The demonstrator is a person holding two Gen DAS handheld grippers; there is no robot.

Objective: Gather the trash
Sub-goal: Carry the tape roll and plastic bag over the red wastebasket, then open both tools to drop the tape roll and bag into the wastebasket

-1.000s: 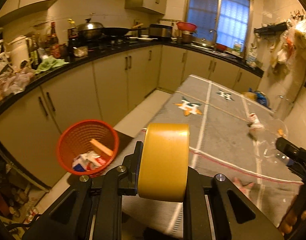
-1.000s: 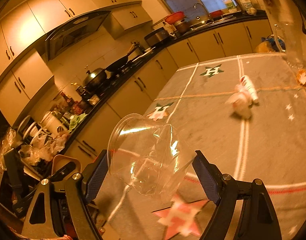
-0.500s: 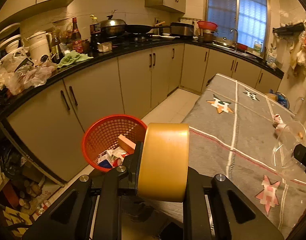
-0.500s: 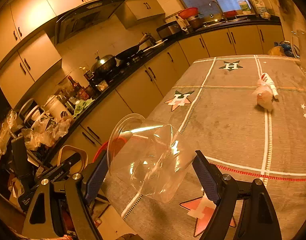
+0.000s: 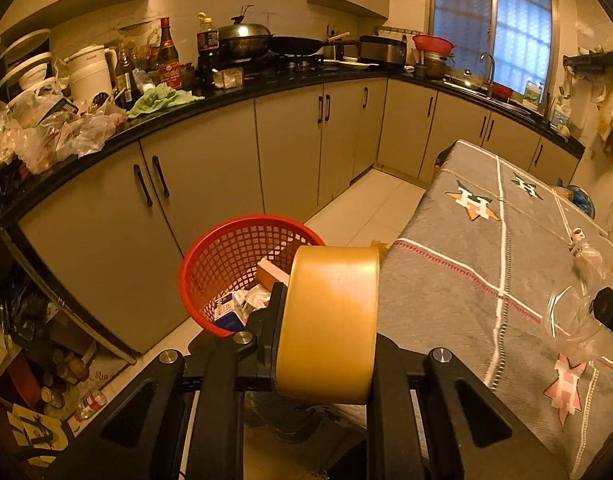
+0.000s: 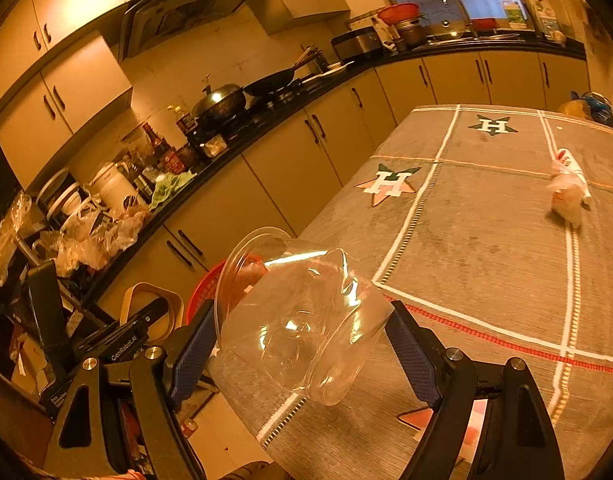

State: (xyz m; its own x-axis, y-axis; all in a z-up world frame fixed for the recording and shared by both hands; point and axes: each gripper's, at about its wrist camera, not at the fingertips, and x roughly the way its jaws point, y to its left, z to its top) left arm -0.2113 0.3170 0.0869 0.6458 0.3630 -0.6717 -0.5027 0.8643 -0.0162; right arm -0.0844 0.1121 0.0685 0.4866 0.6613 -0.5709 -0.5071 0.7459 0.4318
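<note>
My left gripper (image 5: 326, 320) is shut on a yellow tape roll (image 5: 330, 312), held upright in the air. Just beyond it on the floor stands a red mesh basket (image 5: 222, 256) with paper scraps and a small box inside. My right gripper (image 6: 302, 344) is shut on a clear, crumpled plastic cup (image 6: 298, 312), its mouth pointing left over the table's near corner. Through and beside the cup I see part of the red basket (image 6: 200, 296). The cup (image 5: 578, 296) also shows at the left wrist view's right edge. A crumpled wrapper with a small tube (image 6: 568, 188) lies on the grey tablecloth (image 6: 486, 240).
Cream cabinets (image 5: 210, 184) under a black counter (image 5: 226, 96) crowded with bottles, pans and bags run behind the basket. A strip of tiled floor (image 5: 370, 208) separates them from the table. A blue bag (image 5: 580, 200) sits at the table's far end. Clutter fills the low shelf (image 5: 46, 352) at left.
Both views have swung left toward the basket, which now sits closer and more central in the left wrist view. The tape roll and the cup stay gripped as before.
</note>
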